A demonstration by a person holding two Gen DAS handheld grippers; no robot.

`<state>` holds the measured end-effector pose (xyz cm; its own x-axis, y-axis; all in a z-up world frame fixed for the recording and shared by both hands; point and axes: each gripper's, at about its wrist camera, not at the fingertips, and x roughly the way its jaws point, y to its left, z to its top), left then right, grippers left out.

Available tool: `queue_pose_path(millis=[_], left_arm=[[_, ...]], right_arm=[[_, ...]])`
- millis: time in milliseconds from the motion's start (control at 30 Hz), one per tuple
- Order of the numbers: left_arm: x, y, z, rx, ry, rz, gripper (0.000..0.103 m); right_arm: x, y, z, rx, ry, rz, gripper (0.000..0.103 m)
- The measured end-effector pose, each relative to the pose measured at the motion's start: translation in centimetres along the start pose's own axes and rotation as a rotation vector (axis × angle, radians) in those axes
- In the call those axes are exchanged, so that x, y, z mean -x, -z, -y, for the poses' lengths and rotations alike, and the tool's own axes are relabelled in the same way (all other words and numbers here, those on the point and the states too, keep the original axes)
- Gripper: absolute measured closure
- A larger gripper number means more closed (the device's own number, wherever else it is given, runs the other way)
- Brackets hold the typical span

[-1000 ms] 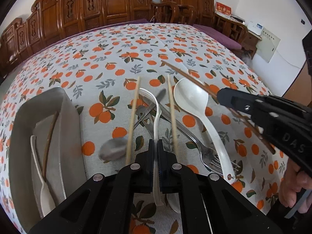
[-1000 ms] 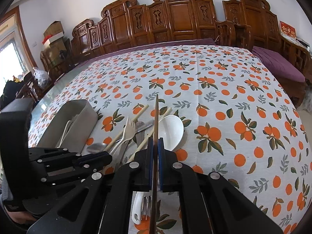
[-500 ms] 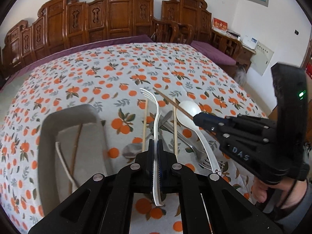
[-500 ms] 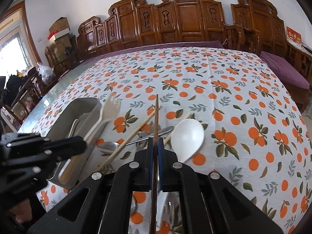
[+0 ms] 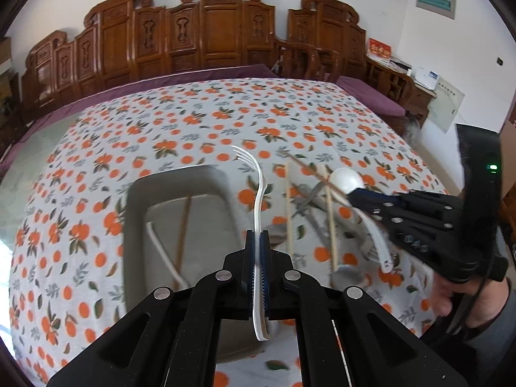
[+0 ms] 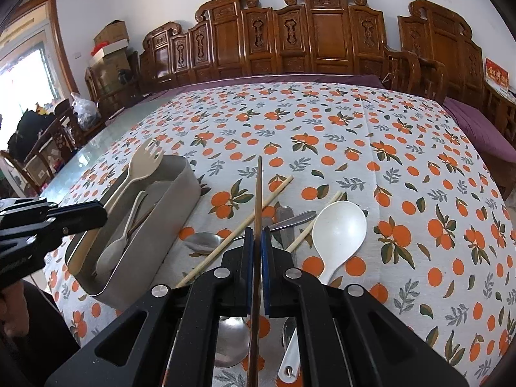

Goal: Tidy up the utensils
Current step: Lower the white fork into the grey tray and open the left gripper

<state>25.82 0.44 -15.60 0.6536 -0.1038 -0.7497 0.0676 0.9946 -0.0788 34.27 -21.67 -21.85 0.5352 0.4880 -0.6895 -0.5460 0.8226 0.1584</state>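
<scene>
My left gripper (image 5: 257, 237) is shut on a white plastic fork (image 5: 258, 193) and holds it above the right edge of the grey tray (image 5: 142, 193). The fork (image 6: 142, 167) and the left gripper (image 6: 96, 214) also show in the right wrist view over the tray (image 6: 180, 200). The tray holds a white spoon (image 5: 163, 254) and a brown chopstick (image 5: 183, 229). My right gripper (image 6: 257, 237) is shut on a dark brown chopstick (image 6: 258, 200), held above the pile of utensils. It shows in the left wrist view (image 5: 358, 195) too.
On the orange-print tablecloth lie a large white spoon (image 6: 338, 229), two light wooden chopsticks (image 6: 238, 232), a metal spoon (image 6: 203, 242), a metal knife (image 6: 293, 219) and more metal cutlery under my right gripper. Carved wooden chairs (image 6: 322, 32) line the far edge.
My left gripper lifted the white fork off the pile and carried it left to the tray. My right gripper stayed shut on the dark chopstick and rose a little.
</scene>
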Motion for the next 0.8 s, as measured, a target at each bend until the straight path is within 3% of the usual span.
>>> queue_pose_path(millis=[333,800], left_arm=[[-1.9,1.3,-3.4,0.063,-0.039,-0.031,0.101],[-4.7,1.9,-3.9,0.070,-0.039,-0.099,0.101]], right_arm=[[-0.5,0.1,-0.3,0.017,-0.001,-0.014,0.097],[-0.8,0.0,-1.6,0.049,-0.016,-0.021,0.097]])
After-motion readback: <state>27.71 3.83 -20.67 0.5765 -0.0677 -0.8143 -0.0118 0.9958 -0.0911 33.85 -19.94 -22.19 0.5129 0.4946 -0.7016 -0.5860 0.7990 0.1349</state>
